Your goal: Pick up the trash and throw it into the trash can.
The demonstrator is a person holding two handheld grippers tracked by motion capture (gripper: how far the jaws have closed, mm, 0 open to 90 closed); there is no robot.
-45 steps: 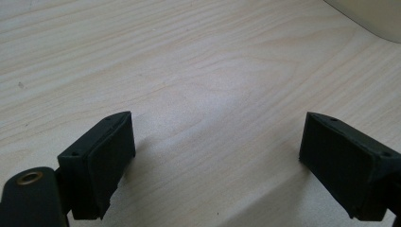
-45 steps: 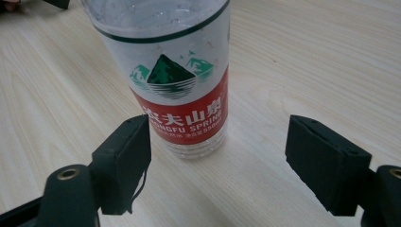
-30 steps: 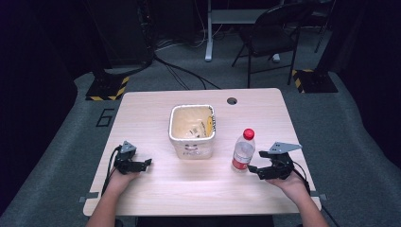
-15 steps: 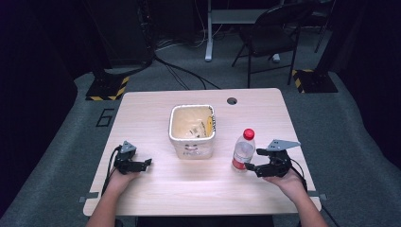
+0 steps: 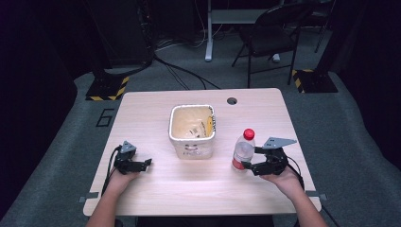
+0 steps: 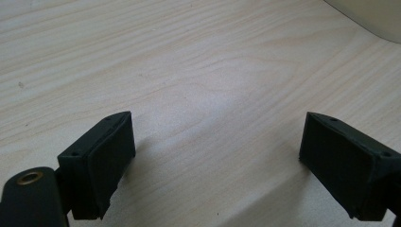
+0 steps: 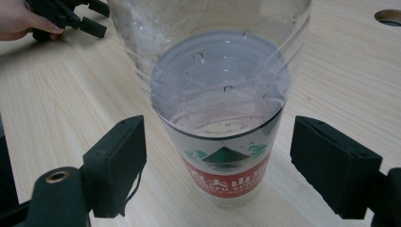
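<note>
Water bottle [image 5: 244, 150], red cap, upright on bench [image 5: 189, 198], right of white bin [image 5: 192, 130]. Right tongs [image 7: 217, 165] spread wide, bottle between jaws, untouched. Left tongs [image 6: 215, 165] spread, empty, well apart.

Dim rm, grey carpet floor [image 5: 61, 156], black chair [image 5: 269, 38] behind wood table [image 5: 198, 189]

A pale wood-grain desk [image 5: 156, 198] with a smooth matt finish carries a clear, glossy plastic bottle [image 7: 222, 94], droplets beading inside, with a printed red-and-white label [image 7: 224, 177] and red cap [image 5: 248, 134]. At its 9 o'clock stands a whitish plastic bin [image 5: 192, 147]. The right claw [image 7: 217, 165] has matt black jaws.
</note>
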